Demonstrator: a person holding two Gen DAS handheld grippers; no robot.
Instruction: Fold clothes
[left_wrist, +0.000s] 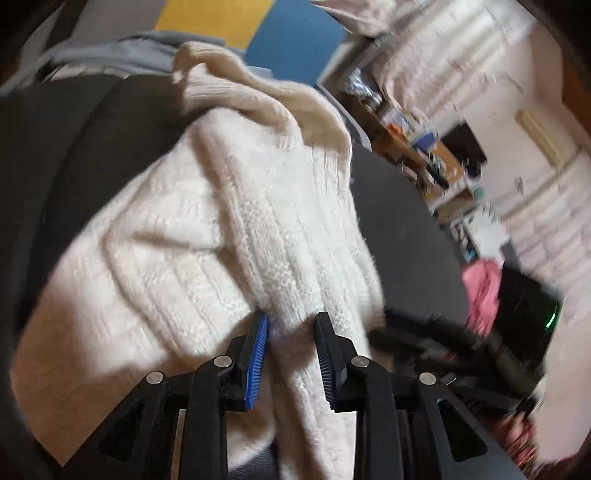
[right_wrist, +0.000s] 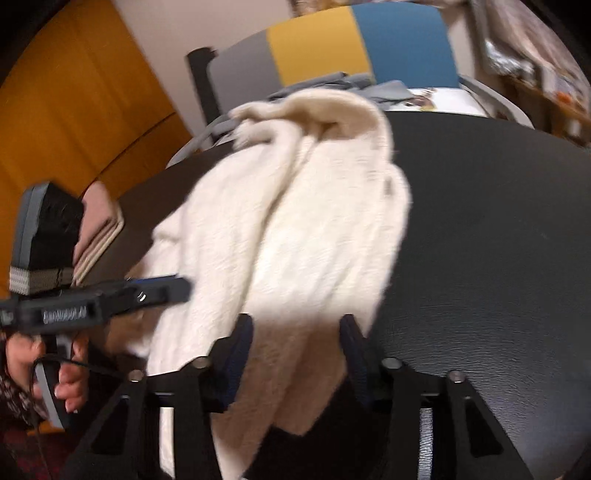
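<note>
A cream knit sweater lies bunched on the black table. In the left wrist view its ridges run together into my left gripper, which is shut on a thick fold near the table's front edge. The right wrist view shows the same sweater, with the left gripper coming in side-on at its left edge, held by a hand. My right gripper stands open, its fingers wide apart over the sweater's near part. That part drapes off the table. Both views are blurred.
Beyond the table stands a chair with a grey, yellow and blue back, and grey clothes are piled on it. A folded pink cloth lies at the table's left edge. Cluttered shelves and a pink item are off to the right.
</note>
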